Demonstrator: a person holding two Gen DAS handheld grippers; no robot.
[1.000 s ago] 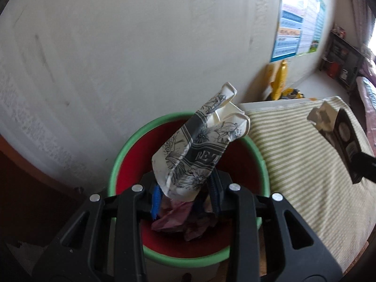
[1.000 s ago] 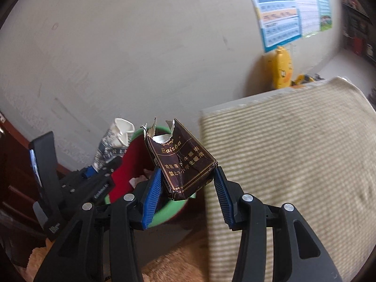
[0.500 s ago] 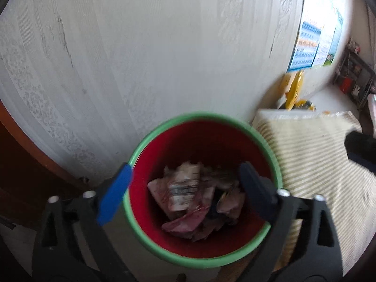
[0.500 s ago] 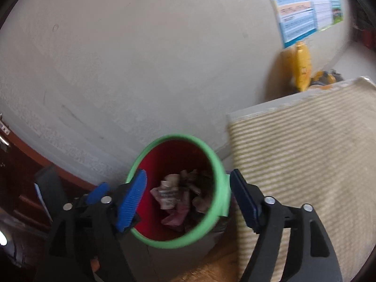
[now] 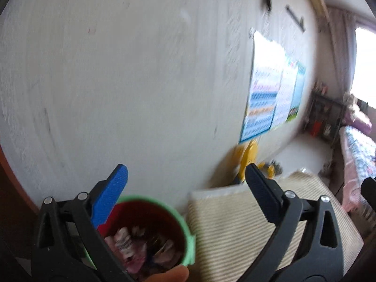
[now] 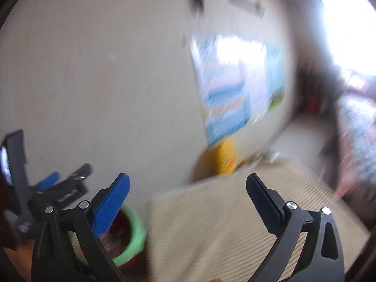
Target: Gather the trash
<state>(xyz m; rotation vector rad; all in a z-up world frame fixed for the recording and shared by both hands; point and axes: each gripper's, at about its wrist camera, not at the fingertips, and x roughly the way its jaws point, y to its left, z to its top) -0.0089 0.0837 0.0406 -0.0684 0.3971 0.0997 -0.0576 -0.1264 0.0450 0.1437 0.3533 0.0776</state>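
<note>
A red bin with a green rim (image 5: 188,230) stands against the wall at the lower left of the left wrist view, with crumpled paper trash (image 5: 138,246) inside. My left gripper (image 5: 185,178) is open and empty, raised above and behind the bin. My right gripper (image 6: 188,185) is open and empty too. In the blurred right wrist view the bin (image 6: 134,235) sits low between the blue finger and the mat, and the left gripper (image 6: 58,188) shows at the far left.
A striped beige mat (image 5: 246,223) lies right of the bin. A white wall with a blue poster (image 5: 270,94) rises behind. A yellow object (image 5: 249,155) stands at the wall's foot. A shelf (image 5: 324,117) and patterned bedding (image 5: 359,155) are at the far right.
Both grippers let their trash fall into the bin and opened wide. Since then both have lifted and tilted up toward the wall, so the bin has dropped low in both views.
</note>
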